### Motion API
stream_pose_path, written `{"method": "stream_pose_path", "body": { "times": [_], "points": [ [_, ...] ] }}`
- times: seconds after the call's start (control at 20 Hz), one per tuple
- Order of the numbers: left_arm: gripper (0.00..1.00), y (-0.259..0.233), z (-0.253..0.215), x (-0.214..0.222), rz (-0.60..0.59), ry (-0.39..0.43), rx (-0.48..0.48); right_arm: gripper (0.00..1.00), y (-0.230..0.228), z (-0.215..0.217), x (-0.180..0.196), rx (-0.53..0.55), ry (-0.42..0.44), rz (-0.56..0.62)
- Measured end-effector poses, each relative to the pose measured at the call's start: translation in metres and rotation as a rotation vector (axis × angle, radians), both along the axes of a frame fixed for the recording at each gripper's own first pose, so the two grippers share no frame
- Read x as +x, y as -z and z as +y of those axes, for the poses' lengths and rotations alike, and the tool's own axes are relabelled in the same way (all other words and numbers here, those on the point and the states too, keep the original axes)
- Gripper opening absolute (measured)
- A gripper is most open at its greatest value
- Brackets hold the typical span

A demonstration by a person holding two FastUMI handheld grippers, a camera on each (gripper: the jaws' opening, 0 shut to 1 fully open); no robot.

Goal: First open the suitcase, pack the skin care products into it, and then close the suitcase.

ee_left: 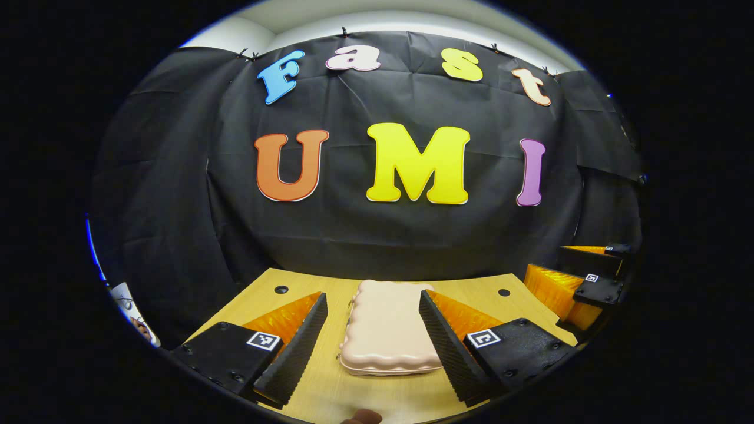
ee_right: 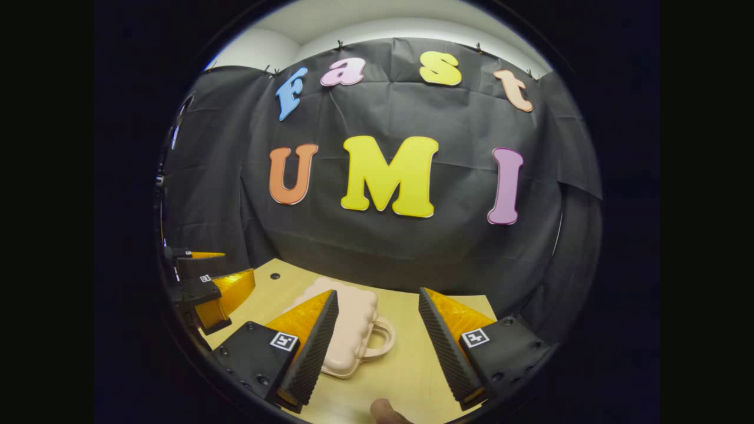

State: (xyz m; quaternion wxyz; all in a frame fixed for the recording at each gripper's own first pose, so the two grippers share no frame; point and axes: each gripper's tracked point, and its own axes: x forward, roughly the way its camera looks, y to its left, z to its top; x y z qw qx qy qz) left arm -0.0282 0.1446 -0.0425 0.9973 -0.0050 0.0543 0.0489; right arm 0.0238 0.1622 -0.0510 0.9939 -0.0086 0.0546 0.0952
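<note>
We've got the pink suitcase (ee_left: 386, 330) lying shut on the table (ee_left: 506, 282).
Both grippers, left gripper (ee_left: 371, 335) and right gripper (ee_right: 377, 341), hover near it, wide open, holding nothing.

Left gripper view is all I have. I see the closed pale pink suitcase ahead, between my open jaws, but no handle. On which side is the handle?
Observer: In the right gripper view the suitcase has a loop handle on its right side in that view.
Operator: Is the handle standing up or lying down?
Observer: It lies flat on the wooden table.
Operator: How does the right gripper stand to it?
Observer: The right gripper has its jaws open; the handle sits in the gap between them, and its left finger covers the suitcase's near left part.
</note>
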Motion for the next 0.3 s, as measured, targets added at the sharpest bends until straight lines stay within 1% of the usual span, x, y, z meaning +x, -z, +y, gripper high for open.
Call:
{"method": "stream_pose_path", "body": {
  "times": [0.15, 0.3],
  "points": [
    [0.99, 0.001, 0.010, 0.006, 0.008, 0.034, 0.020, 0.81, -0.001, 0.019, 0.004, 0.005, 0.006, 0.005],
    [0.99, 0.000, 0.014, 0.010, 0.003, 0.076, 0.024, 0.81, 0.001, 0.030, 0.007, 0.021, 0.031, 0.018]
  ]
}}
